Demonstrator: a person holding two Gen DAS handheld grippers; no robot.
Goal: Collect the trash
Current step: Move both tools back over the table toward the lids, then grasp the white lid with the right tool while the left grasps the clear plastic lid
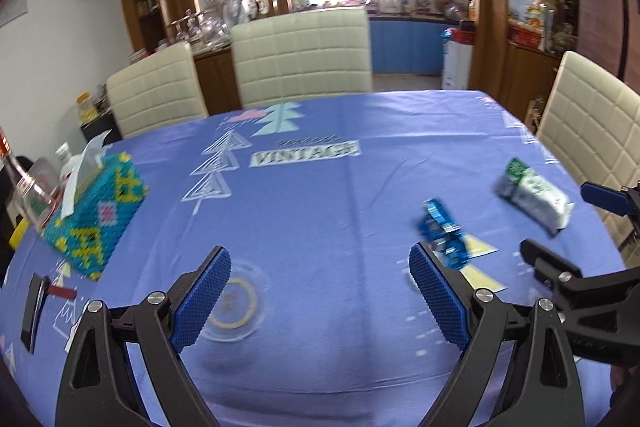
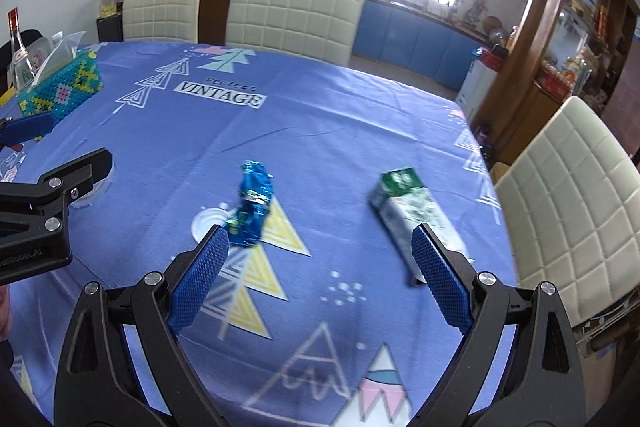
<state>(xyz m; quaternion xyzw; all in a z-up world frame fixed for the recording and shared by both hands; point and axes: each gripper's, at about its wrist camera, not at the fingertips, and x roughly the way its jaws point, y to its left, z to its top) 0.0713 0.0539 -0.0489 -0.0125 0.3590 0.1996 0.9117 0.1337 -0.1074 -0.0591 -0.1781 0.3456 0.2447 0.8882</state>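
A crumpled blue foil wrapper (image 1: 442,233) lies on the blue tablecloth (image 1: 320,203), just beyond my left gripper's right finger. It also shows in the right wrist view (image 2: 253,209), just beyond the left finger. A green and white milk carton (image 1: 534,195) lies on its side farther right; in the right wrist view the carton (image 2: 412,215) lies past the right finger. My left gripper (image 1: 320,293) is open and empty above the table. My right gripper (image 2: 320,277) is open and empty, with the wrapper and carton ahead of it.
A beaded blue and yellow tissue box (image 1: 96,215) and glass bottles (image 1: 24,183) stand at the left. A clear glass dish (image 1: 232,301) sits under the left gripper. A black phone (image 1: 34,307) lies at the left edge. Cream chairs (image 1: 302,53) ring the table.
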